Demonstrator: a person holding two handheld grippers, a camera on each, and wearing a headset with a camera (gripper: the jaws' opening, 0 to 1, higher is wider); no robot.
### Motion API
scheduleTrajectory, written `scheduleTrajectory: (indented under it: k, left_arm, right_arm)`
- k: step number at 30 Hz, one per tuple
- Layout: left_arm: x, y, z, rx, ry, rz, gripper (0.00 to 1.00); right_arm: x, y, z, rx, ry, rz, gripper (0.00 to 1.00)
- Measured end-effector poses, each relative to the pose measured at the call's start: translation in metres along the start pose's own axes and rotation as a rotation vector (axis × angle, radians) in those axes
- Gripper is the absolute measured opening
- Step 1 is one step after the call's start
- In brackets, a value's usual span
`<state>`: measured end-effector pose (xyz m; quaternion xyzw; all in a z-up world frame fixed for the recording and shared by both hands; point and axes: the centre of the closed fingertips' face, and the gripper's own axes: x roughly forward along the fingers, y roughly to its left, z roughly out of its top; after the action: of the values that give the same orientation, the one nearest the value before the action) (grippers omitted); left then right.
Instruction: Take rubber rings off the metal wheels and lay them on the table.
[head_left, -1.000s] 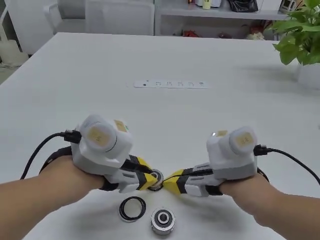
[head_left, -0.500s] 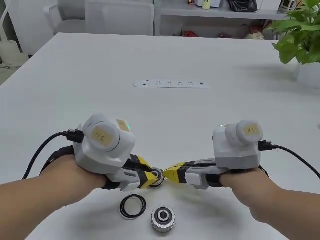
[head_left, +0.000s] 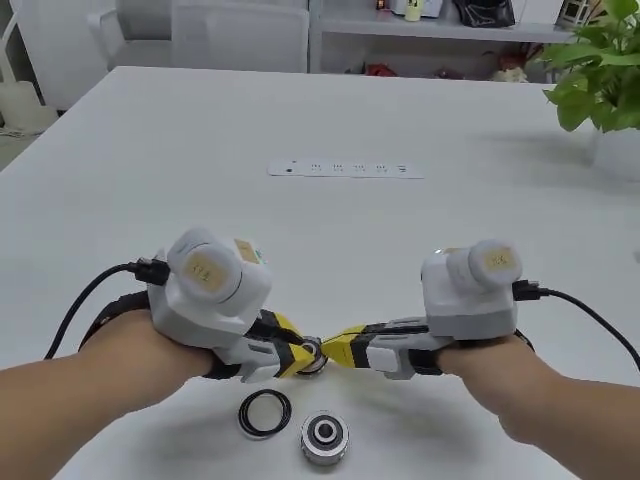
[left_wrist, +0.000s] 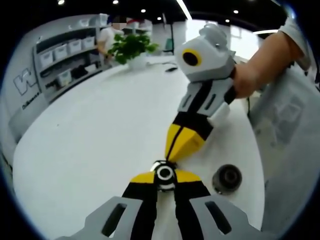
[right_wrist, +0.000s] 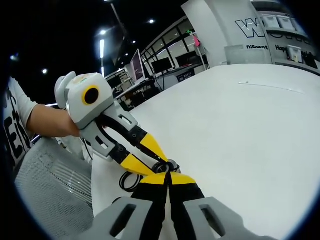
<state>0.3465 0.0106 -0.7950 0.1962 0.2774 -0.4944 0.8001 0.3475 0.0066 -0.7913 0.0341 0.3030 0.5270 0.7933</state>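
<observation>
- Second wheel (head_left: 325, 438): bottom centre of the head view. Silver with a dark hub, lying flat on the white table (head_left: 150, 150).
- Loose ring (head_left: 265, 412): black, flat on the table just left of the second wheel, not touching it.
- Left gripper (head_left: 300, 356): just above the ring, entering from the lower left. Its yellow-tipped jaws are clamped on a wheel (left_wrist: 164, 173), one tip at each side. That wheel is small, with a dark outer band and a pale centre.
- Right gripper (right_wrist: 169, 175): enters from the lower right, tip to tip with the left. Its jaws are drawn together and their points meet the held wheel's rim. Whether rubber is pinched between them cannot be told.
- Power strip (head_left: 345, 169): white, at mid-table, upper centre of the frame, well apart from the work.
- Plant (head_left: 600, 75): green leaves at the upper right corner, at the table's far edge.
</observation>
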Motion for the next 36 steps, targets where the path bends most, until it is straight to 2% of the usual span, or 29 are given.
scheduleTrajectory:
  k: [18,21,22,24,30,35,36]
  left_arm:
    - [-0.001,-0.002,0.0,0.006,0.004,-0.012,0.12]
    - [-0.001,-0.002,0.0,0.006,0.003,-0.01,0.12]
    - [-0.001,-0.002,0.0,0.005,0.002,-0.01,0.12]
    - [-0.001,-0.002,0.0,0.0,0.0,-0.009,0.12]
    - [-0.001,-0.001,0.0,-0.005,-0.032,-0.009,0.12]
    - [-0.001,-0.002,0.0,0.015,-0.043,-0.02,0.14]
    - [-0.003,-0.003,0.0,0.036,-0.037,-0.026,0.14]
  right_arm:
    - [-0.001,0.009,0.002,-0.011,0.0,0.041,0.0]
    - [-0.001,0.013,0.004,-0.006,-0.008,0.066,0.0]
    - [-0.001,0.022,0.006,0.002,-0.016,0.107,0.0]
    - [0.0,0.024,0.005,-0.033,-0.001,0.095,0.0]
    - [-0.002,0.012,0.004,-0.003,-0.006,0.066,0.0]
    - [-0.003,0.013,0.005,-0.003,-0.007,0.064,0.0]
    - [-0.004,0.013,0.005,-0.003,-0.009,0.065,0.0]
